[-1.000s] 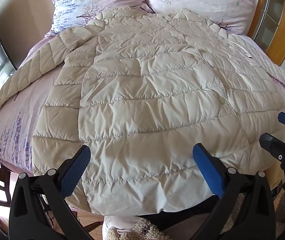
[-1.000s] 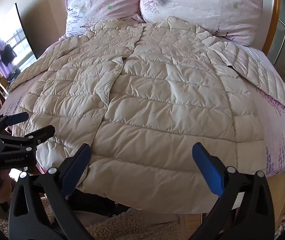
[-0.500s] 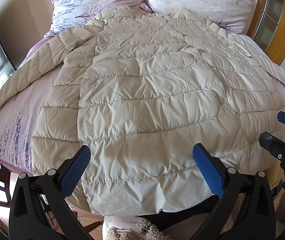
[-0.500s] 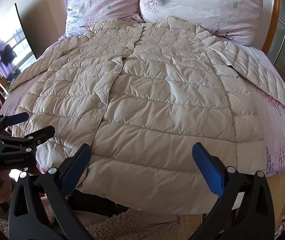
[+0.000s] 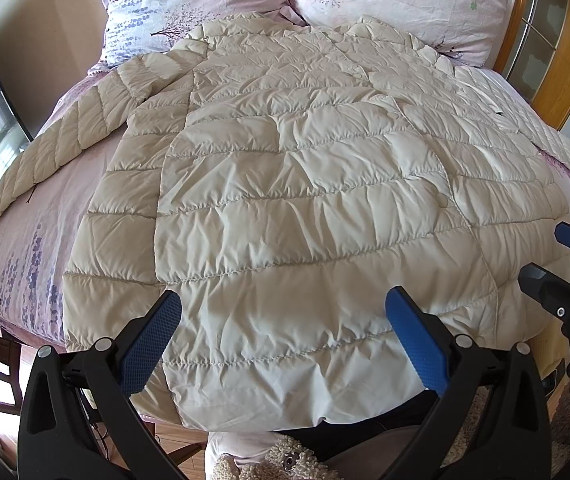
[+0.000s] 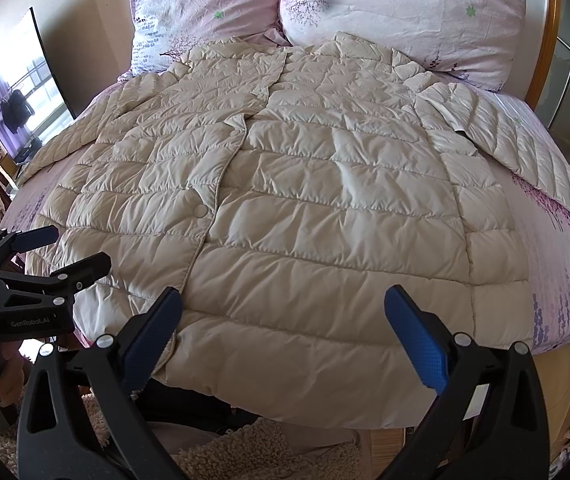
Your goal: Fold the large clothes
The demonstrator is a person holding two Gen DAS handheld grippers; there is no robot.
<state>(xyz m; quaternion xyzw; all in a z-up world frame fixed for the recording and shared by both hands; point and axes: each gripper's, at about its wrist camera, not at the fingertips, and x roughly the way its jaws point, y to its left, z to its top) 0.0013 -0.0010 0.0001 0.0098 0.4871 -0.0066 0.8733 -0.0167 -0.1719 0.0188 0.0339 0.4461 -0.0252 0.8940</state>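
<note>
Cream quilted coat [image 5: 305, 208] laid flat, front up, across bed [image 5: 33, 240], filling centre of frame; collar at two pillows [image 6: 401, 12] at top, sleeves spread to both sides. Left tongs [image 5: 283, 338] and right tongs [image 6: 283, 338] held spread over hem, nothing gripped.

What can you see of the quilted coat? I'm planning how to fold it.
The cream quilted coat lies flat, front up, on the pink floral bedsheet, collar toward two pillows. It looks puffy and thin-shelled, stitched in horizontal bands, snapped shut down the front. Both sleeves spread outward; the hem overhangs the bed's near edge. Neither the left gripper nor the right gripper touches it.
</note>
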